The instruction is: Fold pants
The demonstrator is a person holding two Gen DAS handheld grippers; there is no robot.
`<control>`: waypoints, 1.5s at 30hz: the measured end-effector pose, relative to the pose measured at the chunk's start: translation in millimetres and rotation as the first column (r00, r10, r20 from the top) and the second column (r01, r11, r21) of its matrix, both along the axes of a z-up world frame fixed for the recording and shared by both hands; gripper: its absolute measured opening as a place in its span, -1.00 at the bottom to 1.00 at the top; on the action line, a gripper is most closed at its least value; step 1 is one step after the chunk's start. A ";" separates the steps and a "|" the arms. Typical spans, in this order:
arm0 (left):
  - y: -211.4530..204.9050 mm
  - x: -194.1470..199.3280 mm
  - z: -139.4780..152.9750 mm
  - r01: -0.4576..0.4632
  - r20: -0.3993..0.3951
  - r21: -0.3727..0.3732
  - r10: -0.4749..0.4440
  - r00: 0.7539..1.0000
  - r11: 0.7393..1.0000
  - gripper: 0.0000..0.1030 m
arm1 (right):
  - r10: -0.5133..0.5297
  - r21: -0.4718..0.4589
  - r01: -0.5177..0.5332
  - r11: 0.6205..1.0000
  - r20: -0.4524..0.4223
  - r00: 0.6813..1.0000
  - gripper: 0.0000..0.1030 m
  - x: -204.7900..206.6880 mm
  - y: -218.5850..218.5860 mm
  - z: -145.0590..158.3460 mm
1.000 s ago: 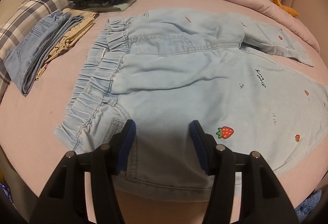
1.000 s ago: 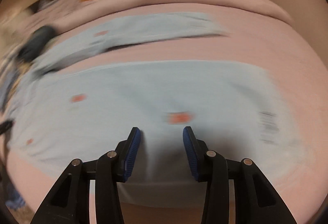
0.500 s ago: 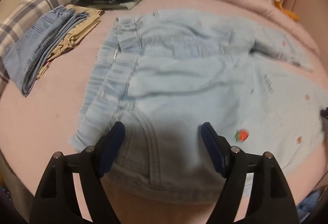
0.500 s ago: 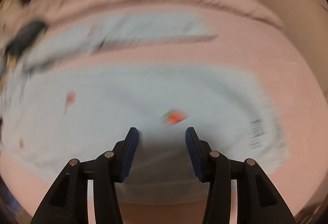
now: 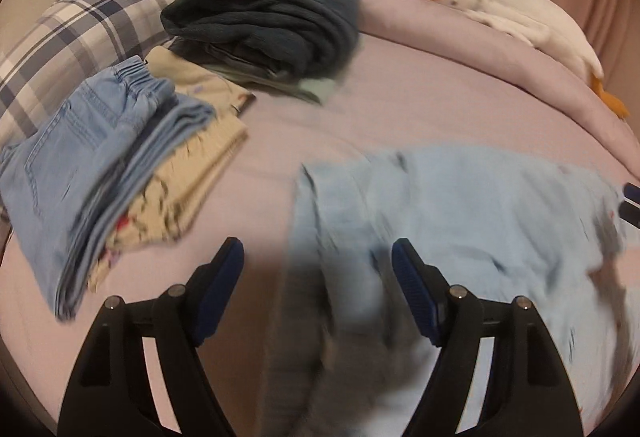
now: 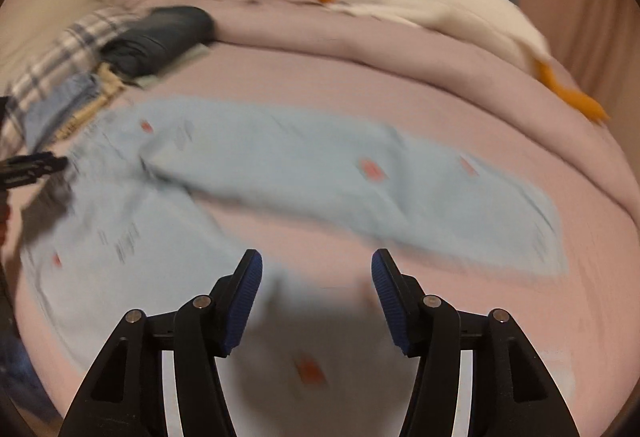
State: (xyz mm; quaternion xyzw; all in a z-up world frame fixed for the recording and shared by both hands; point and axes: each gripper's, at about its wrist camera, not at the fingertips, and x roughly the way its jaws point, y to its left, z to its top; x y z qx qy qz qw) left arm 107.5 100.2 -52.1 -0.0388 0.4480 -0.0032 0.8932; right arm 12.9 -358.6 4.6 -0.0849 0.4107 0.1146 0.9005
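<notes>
The left gripper [image 5: 318,269] hung angled downward, jaws wide apart; the right gripper [image 6: 317,279], likewise tilted down, was opening, gripping nothing.

The pants [image 6: 280,173] are spread on the bed [image 5: 400,109]. To their left, two stacks of folded clothes [image 5: 120,165] are placed before a pillow [image 5: 80,25]. Behind them, a plush goose [image 6: 432,9] is laid along a quilt [image 6: 360,49].

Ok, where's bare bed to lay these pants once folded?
Bare sheet lies between the light blue pants, the dark folded stack and the rolled duvet. The left, by the folded jeans pile, is crowded.
</notes>
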 end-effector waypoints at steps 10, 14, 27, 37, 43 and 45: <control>15.2 35.0 -20.2 0.074 -0.089 -0.084 -0.081 0.993 0.994 0.48 | 0.150 -0.129 -0.161 0.979 -0.086 0.985 0.11 85.7 113.0 -19.9; 18.6 37.1 -24.8 0.142 -0.102 -0.162 -0.160 0.982 0.976 0.18 | 0.185 -0.181 -0.222 0.958 -0.202 0.962 0.11 108.4 125.4 -42.7; 22.4 36.5 -26.8 0.166 -0.107 -0.211 -0.191 0.976 0.963 -0.64 | 0.316 -0.051 -0.346 0.937 -0.299 0.900 -0.84 93.4 123.6 -45.1; 12.6 10.0 9.3 0.144 -0.027 -0.163 -0.150 0.988 0.976 -0.83 | 0.210 -0.127 -0.241 0.962 -0.216 0.954 -0.88 70.4 129.7 -47.9; 16.7 -21.2 34.3 0.161 0.048 -0.182 -0.155 0.987 0.970 -0.84 | 0.222 -0.067 -0.231 0.971 -0.115 0.968 -0.88 40.9 121.3 -0.9; 16.5 -35.7 44.1 0.173 0.085 -0.172 -0.160 0.983 0.970 -0.84 | 0.233 -0.071 -0.239 0.969 -0.081 0.969 -0.88 31.7 122.0 14.1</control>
